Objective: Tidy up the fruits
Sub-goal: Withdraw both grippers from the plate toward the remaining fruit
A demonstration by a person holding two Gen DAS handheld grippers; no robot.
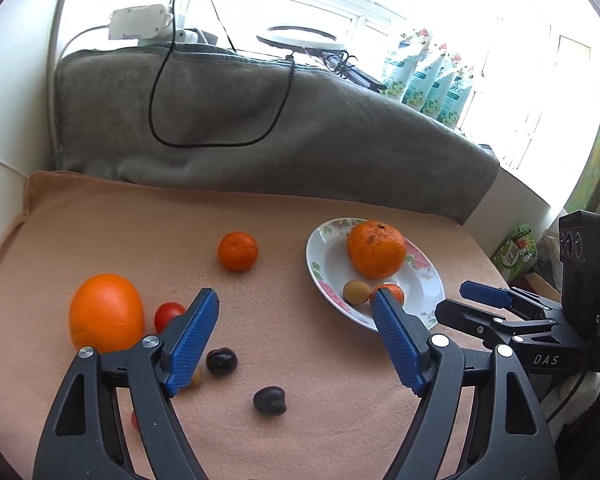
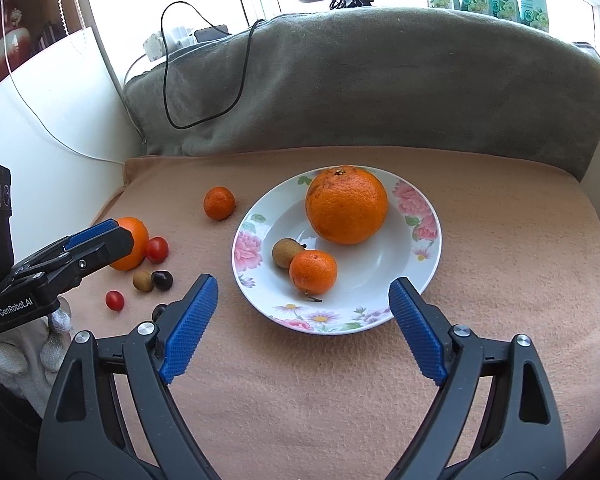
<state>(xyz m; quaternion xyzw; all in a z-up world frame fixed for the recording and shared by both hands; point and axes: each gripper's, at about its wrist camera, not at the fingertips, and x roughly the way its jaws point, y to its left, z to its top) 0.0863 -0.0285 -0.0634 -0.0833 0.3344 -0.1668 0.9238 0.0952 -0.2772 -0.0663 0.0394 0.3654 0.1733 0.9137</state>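
Both tongs gaped empty: left gripper (image 1: 294, 314) hung over dark cherries (image 1: 221, 361) w/ big orange (image 1: 106, 312) at its left, right gripper (image 2: 303, 298) just short of plate (image 2: 380, 264) holding three fruits.

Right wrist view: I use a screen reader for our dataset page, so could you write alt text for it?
An open right hand-held gripper hovers over a floral plate holding a large orange, a small mandarin and a brown longan. More fruit lies left on the peach cloth, near the left hand-held gripper.
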